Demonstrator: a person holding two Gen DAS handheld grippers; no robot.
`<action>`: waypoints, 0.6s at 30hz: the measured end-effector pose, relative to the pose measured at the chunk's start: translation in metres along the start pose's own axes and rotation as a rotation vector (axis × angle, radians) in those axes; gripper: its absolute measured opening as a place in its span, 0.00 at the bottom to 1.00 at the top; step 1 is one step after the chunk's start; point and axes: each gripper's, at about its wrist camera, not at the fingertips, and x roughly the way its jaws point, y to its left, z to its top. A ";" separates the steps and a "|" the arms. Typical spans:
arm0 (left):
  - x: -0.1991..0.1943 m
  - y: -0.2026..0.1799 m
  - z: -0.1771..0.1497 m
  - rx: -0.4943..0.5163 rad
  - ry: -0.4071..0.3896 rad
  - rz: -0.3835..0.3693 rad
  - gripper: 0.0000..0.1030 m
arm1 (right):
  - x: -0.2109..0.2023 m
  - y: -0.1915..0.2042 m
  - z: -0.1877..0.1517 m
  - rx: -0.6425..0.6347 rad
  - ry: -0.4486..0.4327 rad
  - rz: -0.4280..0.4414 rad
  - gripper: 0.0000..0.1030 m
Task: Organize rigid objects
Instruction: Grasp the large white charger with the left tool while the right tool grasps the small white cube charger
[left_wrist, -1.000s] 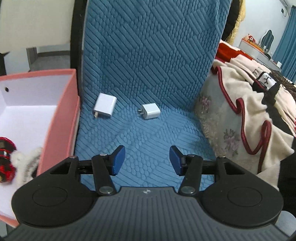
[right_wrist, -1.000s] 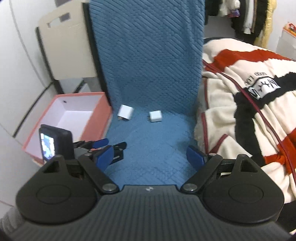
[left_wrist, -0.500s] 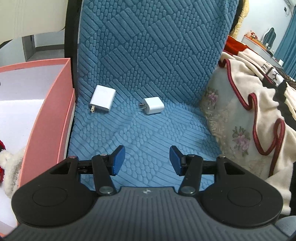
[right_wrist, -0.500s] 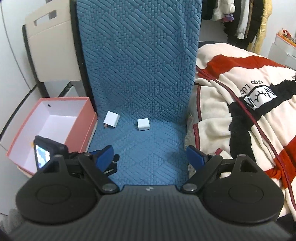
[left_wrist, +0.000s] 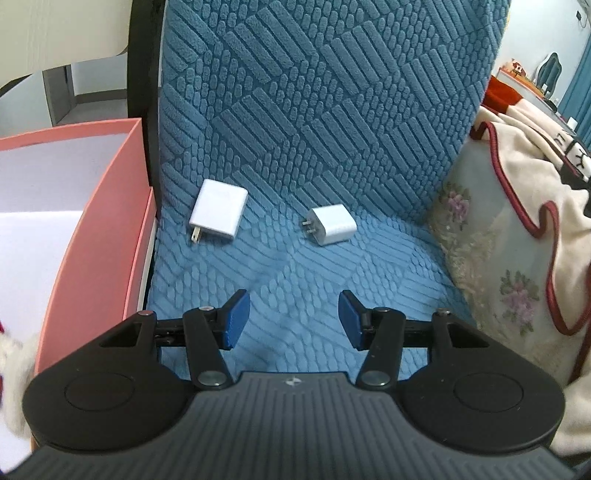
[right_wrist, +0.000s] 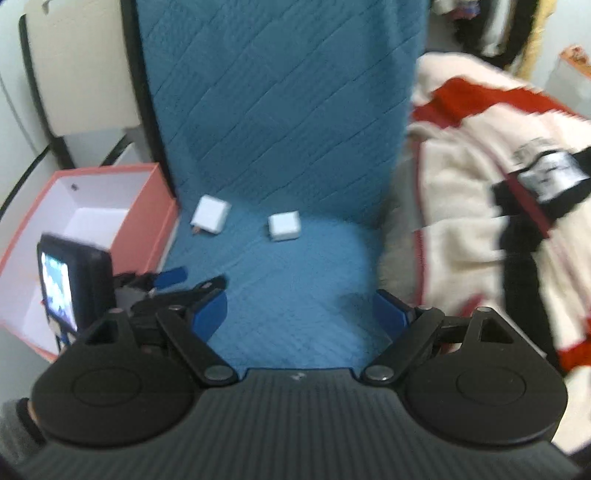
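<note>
Two white plug chargers lie on a blue quilted seat (left_wrist: 295, 266). The flat, larger charger (left_wrist: 218, 215) (right_wrist: 210, 215) rests at the back left, prongs toward me. The small cube charger (left_wrist: 333, 224) (right_wrist: 284, 226) sits to its right, close to the backrest. My left gripper (left_wrist: 293, 319) hovers open over the seat, well short of both chargers, with nothing between its blue pads. My right gripper (right_wrist: 301, 312) is open wide and empty, farther back and higher. In the blurred right wrist view the left gripper (right_wrist: 195, 280) and its camera body show at the left.
A pink box (left_wrist: 110, 206) (right_wrist: 140, 206) with a white inside stands against the seat's left edge; a white fluffy item (left_wrist: 14, 362) lies in it. A cream, red and black blanket (left_wrist: 524, 236) (right_wrist: 480, 206) is piled along the right. The blue backrest (left_wrist: 317, 96) rises behind the chargers.
Both grippers have come forward and lower toward the seat, so the chargers look larger and nearer. The box's contents have slid mostly out of the left view. Neither jaw opening has changed.
</note>
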 end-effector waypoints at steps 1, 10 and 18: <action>0.003 0.000 0.003 0.004 -0.003 0.007 0.57 | 0.010 -0.003 -0.002 0.004 0.004 -0.004 0.84; 0.035 0.006 0.019 0.028 -0.007 0.053 0.57 | 0.092 -0.038 0.010 0.082 -0.079 -0.028 0.84; 0.061 0.015 0.040 0.056 -0.018 0.119 0.57 | 0.153 -0.036 0.030 0.204 -0.061 0.086 0.83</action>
